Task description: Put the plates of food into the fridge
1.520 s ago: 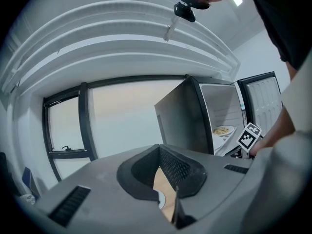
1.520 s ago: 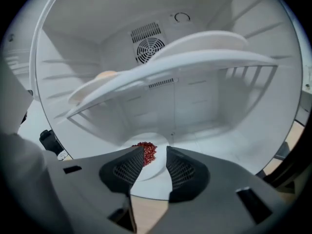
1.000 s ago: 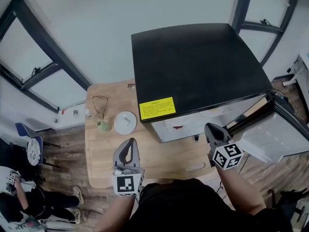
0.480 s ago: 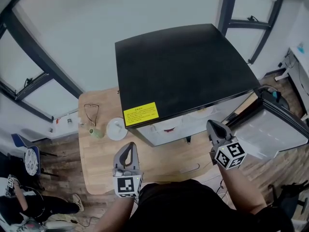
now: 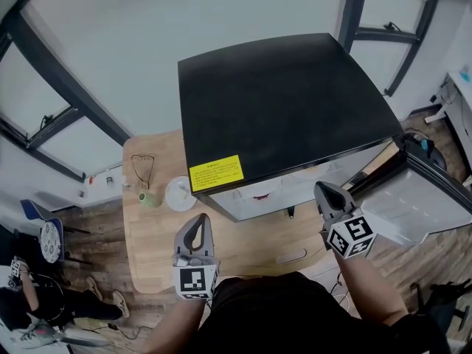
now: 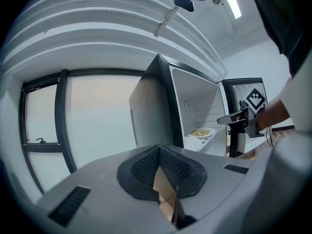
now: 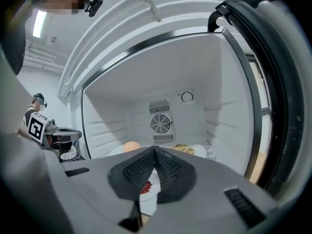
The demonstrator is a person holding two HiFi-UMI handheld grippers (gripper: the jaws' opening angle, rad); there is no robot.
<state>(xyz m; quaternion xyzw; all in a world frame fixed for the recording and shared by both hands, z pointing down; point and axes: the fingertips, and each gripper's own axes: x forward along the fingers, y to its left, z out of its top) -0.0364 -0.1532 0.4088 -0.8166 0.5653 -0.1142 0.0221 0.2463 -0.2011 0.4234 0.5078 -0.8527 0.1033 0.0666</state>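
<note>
The black-topped fridge [image 5: 280,102] stands open, its door [image 5: 424,198] swung out to the right. In the right gripper view three plates sit inside: one with an orange round food [image 7: 130,146], one with noodles [image 7: 183,149], one with red food [image 7: 146,186]. A white plate [image 5: 181,192] lies on the wooden table [image 5: 243,245] left of the fridge. My right gripper [image 5: 322,189] is shut and empty, pointing into the fridge opening. My left gripper [image 5: 198,221] hovers over the table, shut with nothing in it. The noodle plate [image 6: 201,132] also shows in the left gripper view.
A green object [image 5: 147,198] and a pair of glasses [image 5: 142,169] lie on the table beside the white plate. A white handle-like piece [image 5: 291,257] rests near the table's front edge. A person [image 5: 29,301] sits on the floor at the far left.
The head view has swung, so the fridge and table sit further left in the picture. My right gripper has risen slightly before the opening. The left gripper has hardly moved.
</note>
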